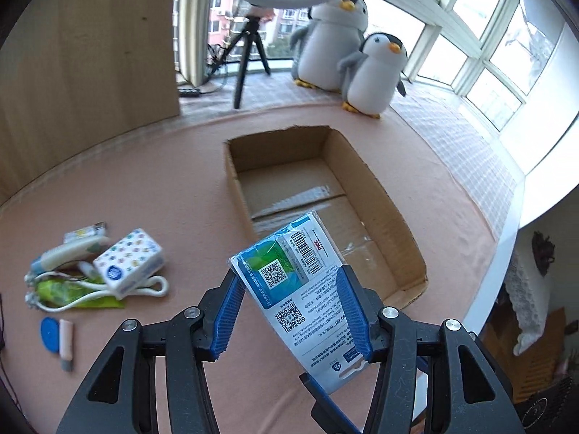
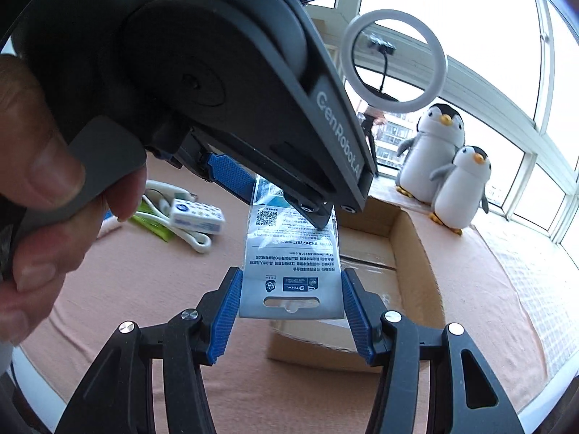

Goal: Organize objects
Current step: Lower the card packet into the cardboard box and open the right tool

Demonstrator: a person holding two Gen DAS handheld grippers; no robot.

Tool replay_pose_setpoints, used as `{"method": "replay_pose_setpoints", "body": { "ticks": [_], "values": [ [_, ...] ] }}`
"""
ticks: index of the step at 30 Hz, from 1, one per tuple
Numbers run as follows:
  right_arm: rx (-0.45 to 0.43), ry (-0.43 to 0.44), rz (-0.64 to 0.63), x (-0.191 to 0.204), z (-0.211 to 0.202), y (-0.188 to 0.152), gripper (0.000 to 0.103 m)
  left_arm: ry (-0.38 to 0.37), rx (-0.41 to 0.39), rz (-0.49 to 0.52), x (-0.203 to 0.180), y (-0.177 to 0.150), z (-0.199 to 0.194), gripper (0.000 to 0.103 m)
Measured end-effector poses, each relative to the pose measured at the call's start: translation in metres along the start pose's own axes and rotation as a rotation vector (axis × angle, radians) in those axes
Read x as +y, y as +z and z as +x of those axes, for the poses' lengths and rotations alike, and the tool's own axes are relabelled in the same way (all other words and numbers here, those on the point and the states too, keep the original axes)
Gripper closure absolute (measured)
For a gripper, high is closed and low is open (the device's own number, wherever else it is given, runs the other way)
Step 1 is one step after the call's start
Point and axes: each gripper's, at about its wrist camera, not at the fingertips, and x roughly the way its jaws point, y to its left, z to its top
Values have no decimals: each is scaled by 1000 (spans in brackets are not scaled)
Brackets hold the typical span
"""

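A blue and white packet (image 1: 289,289) with barcodes and QR codes is held over the near end of an open cardboard box (image 1: 380,188). My left gripper (image 1: 289,271) is shut on its two side edges. In the right wrist view the same packet (image 2: 293,264) hangs tab end toward me. My right gripper (image 2: 290,273) has its blue pads (image 2: 226,311) pressed against both edges of that end. The left gripper (image 2: 278,195) holds the packet higher up, a hand (image 2: 36,181) around its handle. The box (image 2: 416,253) has nothing inside.
A pile lies on the pink cloth to the left: a tissue pack (image 1: 128,260), a white cable (image 1: 152,285), a blue disc (image 1: 50,329) and a pink tube (image 1: 66,340). Two plush penguins (image 1: 372,72), a tripod (image 1: 249,54) and a ring light (image 2: 394,61) stand by the window.
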Motion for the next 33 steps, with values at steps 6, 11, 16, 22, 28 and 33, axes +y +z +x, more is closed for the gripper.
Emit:
{"method": "replay_pose_setpoints", "body": {
  "ticks": [6, 11, 16, 22, 28, 33],
  "values": [
    [23, -37, 56, -39, 11, -2, 52, 88, -38, 63, -21, 25, 22, 30],
    [91, -52, 97, -70, 34, 2, 50, 189, -127, 90, -22, 40, 16, 18],
    [144, -92, 122, -81, 43, 1, 41, 220, -152, 90, -12, 39, 5, 15],
    [246, -55, 74, -51, 47, -10, 36, 206, -155, 49, 10, 26, -17, 11],
    [335, -5, 74, -44, 46, -16, 36, 33, 17, -120, 62, -7, -22, 10],
    [377, 35, 45, -34, 32, -25, 36, -49, 167, -238, 108, -53, -20, 10]
  ]
}}
